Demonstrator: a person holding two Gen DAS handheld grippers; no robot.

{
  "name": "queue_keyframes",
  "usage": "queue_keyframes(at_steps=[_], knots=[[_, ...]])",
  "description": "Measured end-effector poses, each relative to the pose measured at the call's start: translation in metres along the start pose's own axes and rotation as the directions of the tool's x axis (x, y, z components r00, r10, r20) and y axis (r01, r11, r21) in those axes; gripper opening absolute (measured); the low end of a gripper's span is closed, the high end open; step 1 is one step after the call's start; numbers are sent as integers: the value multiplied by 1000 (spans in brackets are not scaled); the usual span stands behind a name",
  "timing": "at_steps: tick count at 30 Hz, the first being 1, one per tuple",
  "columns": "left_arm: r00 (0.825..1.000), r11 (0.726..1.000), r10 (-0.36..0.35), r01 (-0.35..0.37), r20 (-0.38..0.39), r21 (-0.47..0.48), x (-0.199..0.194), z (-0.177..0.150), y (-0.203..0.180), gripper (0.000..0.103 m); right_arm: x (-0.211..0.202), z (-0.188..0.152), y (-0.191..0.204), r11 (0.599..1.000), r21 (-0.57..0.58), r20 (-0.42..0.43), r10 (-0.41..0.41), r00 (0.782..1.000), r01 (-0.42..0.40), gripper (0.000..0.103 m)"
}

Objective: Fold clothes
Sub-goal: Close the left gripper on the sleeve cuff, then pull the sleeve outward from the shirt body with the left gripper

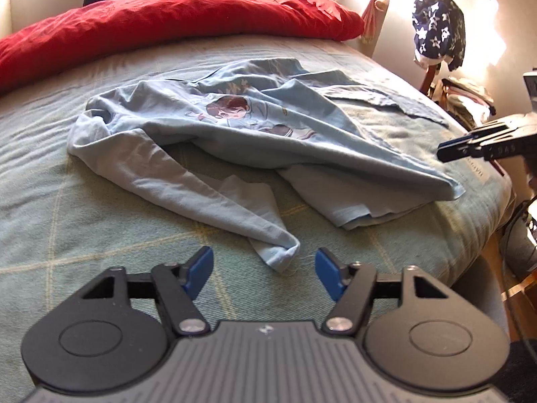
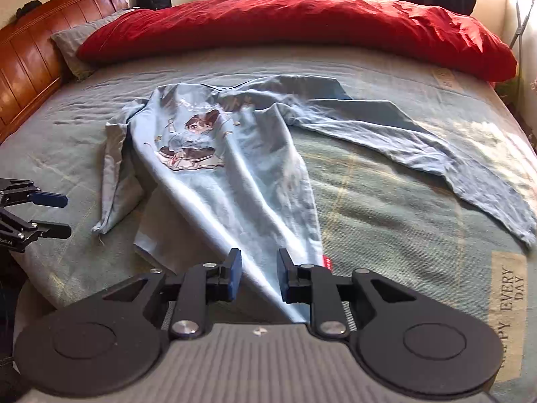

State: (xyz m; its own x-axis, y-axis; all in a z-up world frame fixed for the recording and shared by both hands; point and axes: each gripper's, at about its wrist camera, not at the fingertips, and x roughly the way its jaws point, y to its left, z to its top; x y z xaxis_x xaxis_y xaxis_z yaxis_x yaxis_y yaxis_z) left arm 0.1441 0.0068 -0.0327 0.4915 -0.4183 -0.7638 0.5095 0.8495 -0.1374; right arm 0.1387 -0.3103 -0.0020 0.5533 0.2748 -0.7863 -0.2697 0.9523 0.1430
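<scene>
1. Closest to the right wrist camera, the right gripper (image 2: 257,273) has its blue-padded jaws narrowly parted. A raised fold of the light blue shirt (image 2: 214,154) runs up between them, but the pads do not clearly press on it.
2. Over on the other side, the left gripper (image 1: 265,273) hovers with its jaws spread about halfway. Nothing sits between them; the crumpled end of one sleeve (image 1: 265,235) lies on the bed just beyond the fingertips.
3. Lying crumpled across the middle of the bed, the long-sleeved shirt shows a cartoon print of a brown-haired figure on its front. Its body is bunched into diagonal ridges, and the other sleeve (image 2: 419,147) stretches away flat to the side.
4. Underneath, a green checked bedspread (image 2: 386,208) covers the bed.
5. Farther back, a red duvet (image 2: 295,20) is heaped along the far edge of the bed.
</scene>
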Motion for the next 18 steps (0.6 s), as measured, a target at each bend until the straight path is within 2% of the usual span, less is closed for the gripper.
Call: queue_keyframes(at_steps=[2,4,7,8,11,13,15,18], knots=[[1000,1000,-8,8,-4,14,6,0,-6,51,6,-1,6,1000,-4,-9,21,1000,-21,26],[1000,999,-10,10,-16,32,14,0,-13,39,11,-3,10,999,-6,-18,37,999,-37,26],[1000,999,-5,7,-30,46,27,-1,-21,39,14,-6,6,999,3,-21,43,999,-43,26],[999,999,7,-5,-33,54,31,-2,-23,39,15,-8,4,999,8,-21,43,999,-43,26],[998,993,55,-52,-32,105,42,-3,-30,29,16,-12,-3,999,27,-22,46,999,-45,28],[995,986,95,-91,-21,141,46,-3,-33,15,17,-15,-7,998,36,-21,43,999,-42,30],[993,981,120,-117,-12,153,46,-2,-33,6,18,-18,-10,998,41,-25,42,999,-41,31],[989,971,150,-151,16,186,35,-1,-30,6,20,-21,-13,997,55,-27,49,998,-48,31]])
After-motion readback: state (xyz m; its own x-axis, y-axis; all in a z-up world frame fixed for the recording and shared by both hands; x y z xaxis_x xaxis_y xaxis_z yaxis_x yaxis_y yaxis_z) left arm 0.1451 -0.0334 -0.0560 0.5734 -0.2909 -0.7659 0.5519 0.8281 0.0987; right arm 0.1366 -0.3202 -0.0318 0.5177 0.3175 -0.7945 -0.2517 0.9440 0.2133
